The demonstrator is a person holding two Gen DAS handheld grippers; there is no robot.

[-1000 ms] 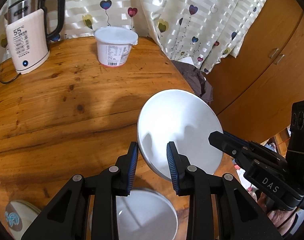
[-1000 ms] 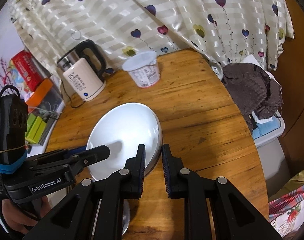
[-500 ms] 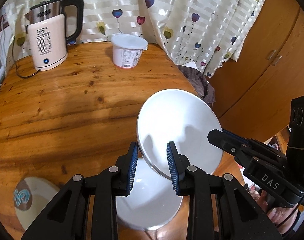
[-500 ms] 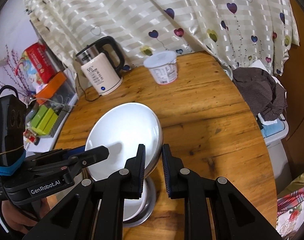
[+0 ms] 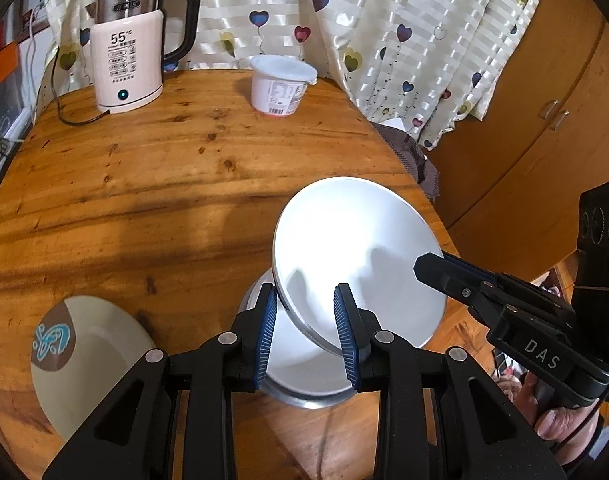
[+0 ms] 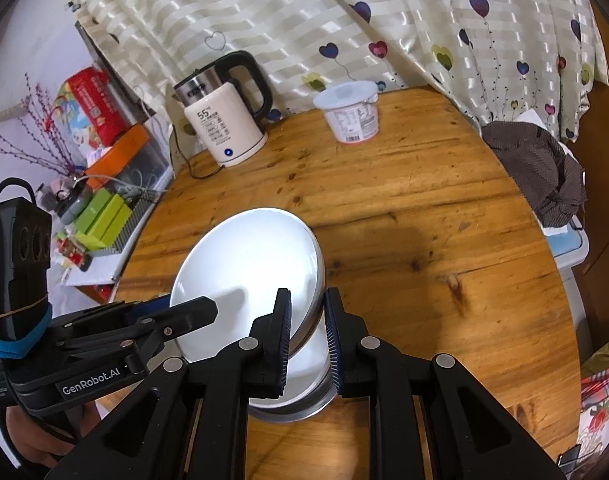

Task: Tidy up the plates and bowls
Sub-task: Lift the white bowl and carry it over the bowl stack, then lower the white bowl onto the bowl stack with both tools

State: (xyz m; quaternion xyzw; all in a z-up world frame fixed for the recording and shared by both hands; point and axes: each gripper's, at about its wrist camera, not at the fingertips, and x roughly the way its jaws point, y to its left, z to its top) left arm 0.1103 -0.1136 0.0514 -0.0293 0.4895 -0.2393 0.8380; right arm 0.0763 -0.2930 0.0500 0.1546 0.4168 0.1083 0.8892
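Both the left hand-held gripper (image 5: 304, 320) and the right hand-held gripper (image 6: 307, 332) pinch the rim of one shiny round metal plate (image 5: 356, 256), tilted on edge. It hangs just over a round steel bowl (image 5: 304, 376) on the brown wooden worktop (image 5: 144, 200). A cream plate with a blue picture (image 5: 88, 360) lies at nine o'clock from the bowl.

Round wooden table (image 5: 152, 184) glows under soft light, a striped curtain with hearts (image 6: 344, 20) hanging close behind it, wooden cabinet doors (image 5: 544, 120) to one side, pale wall (image 6: 32, 40) opposite.
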